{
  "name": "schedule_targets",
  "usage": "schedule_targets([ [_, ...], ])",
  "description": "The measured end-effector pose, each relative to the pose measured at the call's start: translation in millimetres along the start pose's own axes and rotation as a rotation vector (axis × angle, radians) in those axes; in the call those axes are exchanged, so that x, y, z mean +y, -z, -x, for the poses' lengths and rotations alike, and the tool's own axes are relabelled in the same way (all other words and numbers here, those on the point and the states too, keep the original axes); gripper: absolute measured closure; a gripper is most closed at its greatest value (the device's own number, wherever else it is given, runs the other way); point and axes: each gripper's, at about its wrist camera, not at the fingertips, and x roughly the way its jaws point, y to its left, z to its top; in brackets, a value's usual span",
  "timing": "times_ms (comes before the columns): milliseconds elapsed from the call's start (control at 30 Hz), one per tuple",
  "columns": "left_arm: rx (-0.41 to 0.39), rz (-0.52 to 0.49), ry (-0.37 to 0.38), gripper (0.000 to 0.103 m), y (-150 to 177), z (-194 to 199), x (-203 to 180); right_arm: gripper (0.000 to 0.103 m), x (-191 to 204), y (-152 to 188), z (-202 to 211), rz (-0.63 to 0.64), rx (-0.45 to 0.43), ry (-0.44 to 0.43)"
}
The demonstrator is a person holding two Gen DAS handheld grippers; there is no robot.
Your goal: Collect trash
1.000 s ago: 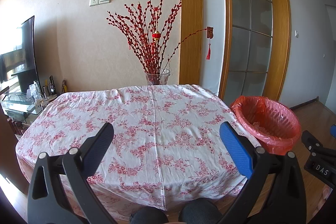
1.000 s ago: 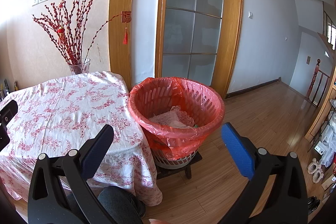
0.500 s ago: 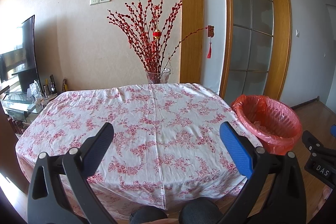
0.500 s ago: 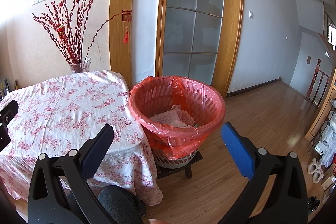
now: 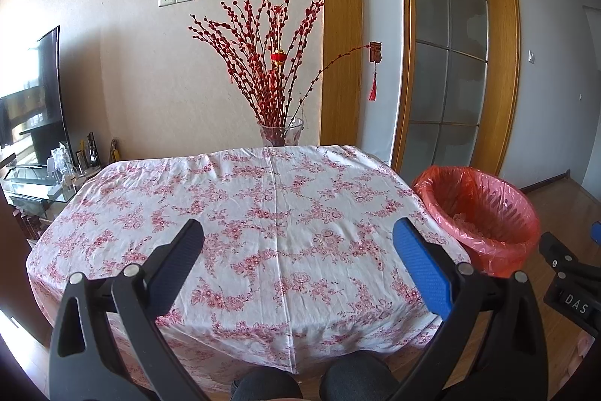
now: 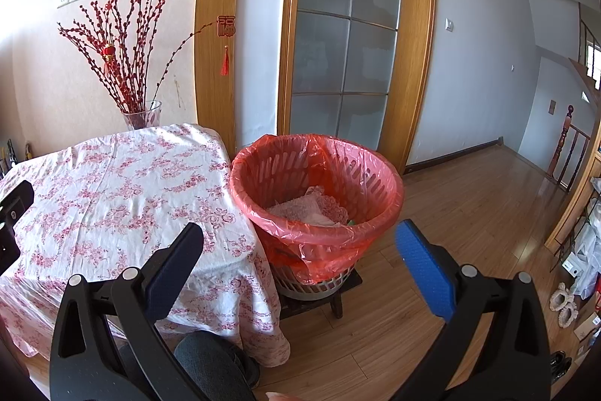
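A waste basket lined with a red bag [image 6: 315, 198] stands on a low stool to the right of the table; it also shows in the left wrist view [image 5: 477, 213]. Crumpled trash [image 6: 311, 209] lies inside it. My left gripper [image 5: 296, 265] is open and empty, held over the near edge of the table with the floral cloth [image 5: 255, 213]. My right gripper [image 6: 300, 262] is open and empty, in front of and just short of the basket. No loose trash shows on the cloth.
A glass vase of red branches [image 5: 278, 134] stands at the table's far edge by the wall. A TV and glass stand [image 5: 30, 138] are at left. A glass door [image 6: 345, 62] is behind the basket. Wooden floor [image 6: 469, 213] spreads to the right. My knees [image 5: 311, 382] are under the table's near edge.
Both views have shifted very slightly; the grippers stay open and empty. Nothing was taken or let go.
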Motion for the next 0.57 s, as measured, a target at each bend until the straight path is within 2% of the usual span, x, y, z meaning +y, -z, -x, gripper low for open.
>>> schedule_targets([
  [567,0.01,-0.005,0.008,0.004,0.4,-2.7,-1.0,0.002,-0.5,1.3,-0.9,0.001,0.004,-0.001],
])
